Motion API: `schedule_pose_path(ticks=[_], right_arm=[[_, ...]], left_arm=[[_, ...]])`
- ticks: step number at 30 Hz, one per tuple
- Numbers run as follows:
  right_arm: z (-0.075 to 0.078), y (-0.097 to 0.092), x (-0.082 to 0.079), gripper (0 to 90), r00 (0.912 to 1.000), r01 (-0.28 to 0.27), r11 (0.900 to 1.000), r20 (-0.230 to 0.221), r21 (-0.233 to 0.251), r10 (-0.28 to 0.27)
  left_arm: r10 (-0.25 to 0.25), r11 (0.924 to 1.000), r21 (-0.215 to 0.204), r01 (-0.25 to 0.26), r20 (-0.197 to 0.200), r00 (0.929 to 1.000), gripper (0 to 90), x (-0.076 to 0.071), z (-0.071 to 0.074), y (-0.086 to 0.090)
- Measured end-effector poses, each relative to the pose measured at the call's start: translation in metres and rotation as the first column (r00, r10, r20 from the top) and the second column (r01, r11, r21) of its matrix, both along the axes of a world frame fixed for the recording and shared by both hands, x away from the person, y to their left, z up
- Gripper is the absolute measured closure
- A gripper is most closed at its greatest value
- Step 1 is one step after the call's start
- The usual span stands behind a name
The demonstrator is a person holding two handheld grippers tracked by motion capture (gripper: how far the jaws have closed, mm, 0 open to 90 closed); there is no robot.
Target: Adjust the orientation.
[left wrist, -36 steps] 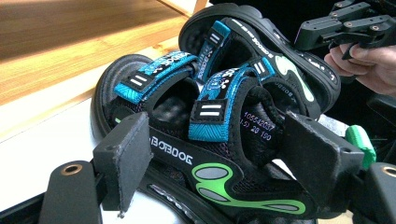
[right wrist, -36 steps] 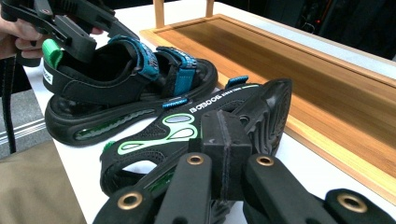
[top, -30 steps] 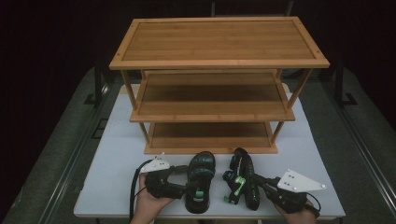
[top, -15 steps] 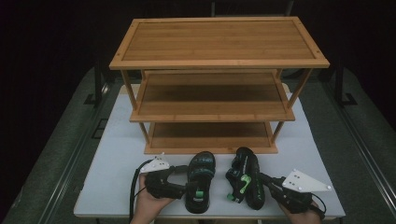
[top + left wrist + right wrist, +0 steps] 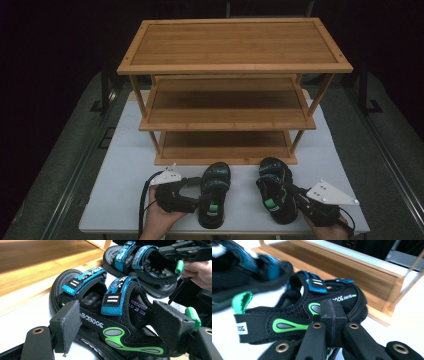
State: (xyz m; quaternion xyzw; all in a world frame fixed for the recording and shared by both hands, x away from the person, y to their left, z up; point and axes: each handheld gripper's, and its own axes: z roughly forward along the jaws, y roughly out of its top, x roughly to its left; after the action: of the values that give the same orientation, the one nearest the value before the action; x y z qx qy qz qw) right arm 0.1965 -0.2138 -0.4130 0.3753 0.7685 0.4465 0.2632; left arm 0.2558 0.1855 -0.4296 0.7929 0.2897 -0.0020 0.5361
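Observation:
Two black sandals with blue straps and green marks lie on the white table (image 5: 130,165) before a wooden shelf rack (image 5: 235,65). My left gripper (image 5: 196,202) (image 5: 120,325) stands open, its jaws wide on either side of the left sandal (image 5: 215,197) (image 5: 110,315) near the heel. My right gripper (image 5: 294,194) (image 5: 332,322) is shut on the side wall of the right sandal (image 5: 275,192) (image 5: 312,307). The right sandal (image 5: 145,265) and a hand also appear in the left gripper view.
The rack has three bamboo tiers; its lowest shelf (image 5: 225,145) sits just behind the sandals. The table's front edge (image 5: 240,232) runs close under both hands. Dark floor surrounds the table.
The right gripper has moved to the right with the right sandal, widening the gap between the two sandals. The left gripper and left sandal have stayed put.

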Motion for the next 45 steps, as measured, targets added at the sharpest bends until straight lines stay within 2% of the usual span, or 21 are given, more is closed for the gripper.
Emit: schedule_pose_path(ticks=[1, 6, 11, 16, 23, 27, 33, 36, 38, 45], right_arm=[[-0.001, -0.005, 0.001, 89.7, 0.9998, 0.013, 0.9994, -0.016, 0.032, -0.013], [-0.003, -0.01, 0.003, 89.7, 0.9986, 0.039, 0.9988, -0.035, 0.028, -0.038], [-0.007, -0.024, 0.008, 89.6, 0.9934, 0.089, 0.9945, -0.078, 0.056, -0.084], [-0.009, -0.032, 0.009, 88.4, 0.9897, 0.101, 0.9916, -0.11, 0.081, -0.092], [-0.007, -0.034, 0.006, 82.6, 0.9903, 0.097, 0.9914, -0.108, 0.088, -0.087], [-0.002, -0.037, 0.002, 74.3, 0.9916, 0.09, 0.9873, -0.104, 0.131, -0.077], [0.002, -0.034, 0.002, 67.6, 0.9937, 0.065, 0.9854, -0.101, 0.157, -0.049], [0.002, -0.03, 0.001, 66.7, 0.9943, 0.054, 0.988, -0.099, 0.145, -0.04], [0.002, -0.024, 0.002, 65.0, 0.9948, 0.047, 0.993, -0.095, 0.108, -0.037], [0.001, -0.021, 0.004, 62.1, 0.993, 0.066, 0.9939, -0.103, 0.088, -0.057]], left_arm=[[-0.001, 1.0, 0.002, 0.0, 0.002, 1.0, 23.8, 0.0, 0.0, 0.0], [-0.001, 1.0, 0.002, 0.001, 0.001, 1.0, 23.8, 0.0, 0.0, 0.0], [0.002, 1.0, 0.0, -0.002, -0.007, 1.0, 23.9, 0.0, 0.0, -0.001], [0.003, 1.0, 0.001, -0.003, -0.013, 0.9999, 24.2, 0.0, 0.001, -0.002], [-0.002, 1.0, 0.01, 0.002, -0.001, 1.0, 24.3, -0.002, 0.003, -0.006], [-0.011, 0.9998, 0.014, 0.011, 0.001, 0.9999, 25.3, -0.003, 0.004, -0.009], [-0.008, 0.9997, 0.023, 0.008, 0.007, 0.9999, 27.5, -0.004, 0.005, -0.009], [-0.004, 0.9996, 0.029, 0.004, 0.011, 0.9999, 27.5, -0.004, 0.006, -0.01], [-0.003, 0.9995, 0.031, 0.003, 0.011, 0.9999, 27.5, -0.004, 0.006, -0.01], [0.008, 0.9989, 0.045, -0.009, 0.021, 0.9997, 31.1, -0.005, 0.007, -0.011]])
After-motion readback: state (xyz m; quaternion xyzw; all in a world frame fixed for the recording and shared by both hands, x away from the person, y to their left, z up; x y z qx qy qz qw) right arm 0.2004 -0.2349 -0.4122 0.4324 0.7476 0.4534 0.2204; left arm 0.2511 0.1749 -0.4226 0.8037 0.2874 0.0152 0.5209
